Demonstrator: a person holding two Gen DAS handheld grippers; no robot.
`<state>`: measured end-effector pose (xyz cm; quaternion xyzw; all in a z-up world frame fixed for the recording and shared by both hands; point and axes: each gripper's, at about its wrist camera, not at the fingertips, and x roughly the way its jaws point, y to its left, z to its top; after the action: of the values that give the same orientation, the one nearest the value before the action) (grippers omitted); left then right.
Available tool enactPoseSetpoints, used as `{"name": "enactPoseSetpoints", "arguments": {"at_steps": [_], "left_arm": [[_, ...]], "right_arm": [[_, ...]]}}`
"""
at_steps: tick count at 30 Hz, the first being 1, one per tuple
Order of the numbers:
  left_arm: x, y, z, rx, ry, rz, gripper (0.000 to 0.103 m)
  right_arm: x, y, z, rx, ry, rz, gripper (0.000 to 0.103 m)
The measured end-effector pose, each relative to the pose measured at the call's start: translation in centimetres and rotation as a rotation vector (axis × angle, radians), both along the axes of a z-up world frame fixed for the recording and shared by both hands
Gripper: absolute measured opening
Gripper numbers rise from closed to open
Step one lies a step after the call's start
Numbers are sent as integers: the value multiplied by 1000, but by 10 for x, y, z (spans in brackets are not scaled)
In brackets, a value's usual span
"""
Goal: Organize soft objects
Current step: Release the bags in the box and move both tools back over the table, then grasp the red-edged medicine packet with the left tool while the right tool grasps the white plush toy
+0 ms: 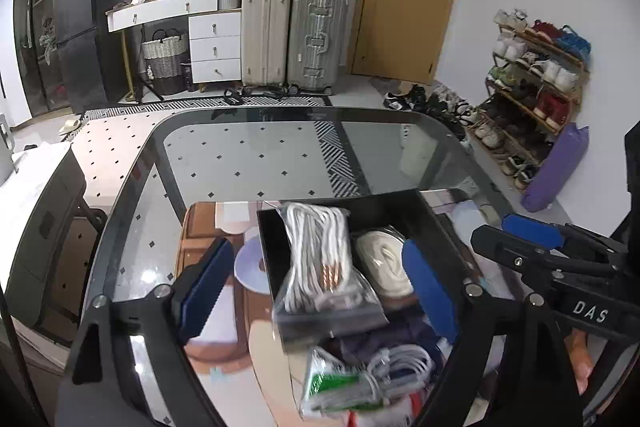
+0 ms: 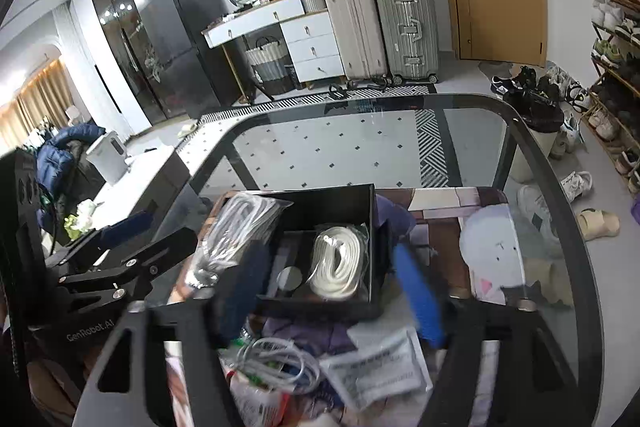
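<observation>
A black open box (image 1: 384, 205) (image 2: 332, 201) stands on a printed mat on the glass table. Inside it lies a bagged coil of cream cord (image 1: 386, 259) (image 2: 340, 263). A clear bag of white cables with copper ends (image 1: 320, 259) (image 2: 240, 223) rests on the box's left side, partly over the edge. My left gripper (image 1: 320, 291) (image 2: 148, 231) is open and straddles that bag, its pads clear of it. My right gripper (image 2: 332, 295) (image 1: 516, 237) is open in front of the box, with nothing held. Several more bagged cables (image 1: 400, 359) (image 2: 276, 359) lie in a pile close to me.
A green-and-white packet (image 1: 340, 383) and a flat paper packet (image 2: 376, 363) sit in the near pile. The glass table's dark rim (image 1: 248, 111) (image 2: 560, 163) curves around. Beyond it stand suitcases (image 1: 292, 35), a white dresser (image 1: 212, 43), a door and a shoe rack (image 1: 532, 87).
</observation>
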<state>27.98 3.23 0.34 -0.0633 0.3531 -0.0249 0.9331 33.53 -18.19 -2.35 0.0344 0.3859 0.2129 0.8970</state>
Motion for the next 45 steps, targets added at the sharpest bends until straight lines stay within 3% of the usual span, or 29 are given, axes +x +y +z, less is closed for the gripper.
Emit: {"name": "enactPoseSetpoints", "arguments": {"at_steps": [5,9,14,21,24,30,34,36,38,45], "left_arm": [[-27,1,5,26,13,26,87],[-48,-6,-5,-6,55,-23,87],[-61,-34,-37,109,189,-120,87],[-61,-46,-69,19,291,-142,87],[-59,-55,-85,25,327,-142,87],[-53,-70,-105,99,331,-128,87],[-49,-65,-118,76,351,-114,94],[-52,-65,-121,105,345,-108,103],[-56,-67,-124,140,320,-107,103],[-60,-67,-123,144,312,-127,103]], "right_arm": [[-40,-7,8,-37,-38,41,77],[-65,-6,-6,-81,9,78,77],[-89,-7,-29,-151,65,115,77],[-103,-21,-56,-159,145,131,77],[-107,-25,-64,-184,160,141,77],[-107,-24,-84,-235,194,155,77],[-107,-21,-93,-268,206,165,77],[-108,-20,-97,-276,216,172,77],[-108,-20,-100,-282,222,176,77],[-111,-16,-102,-290,226,191,77]]}}
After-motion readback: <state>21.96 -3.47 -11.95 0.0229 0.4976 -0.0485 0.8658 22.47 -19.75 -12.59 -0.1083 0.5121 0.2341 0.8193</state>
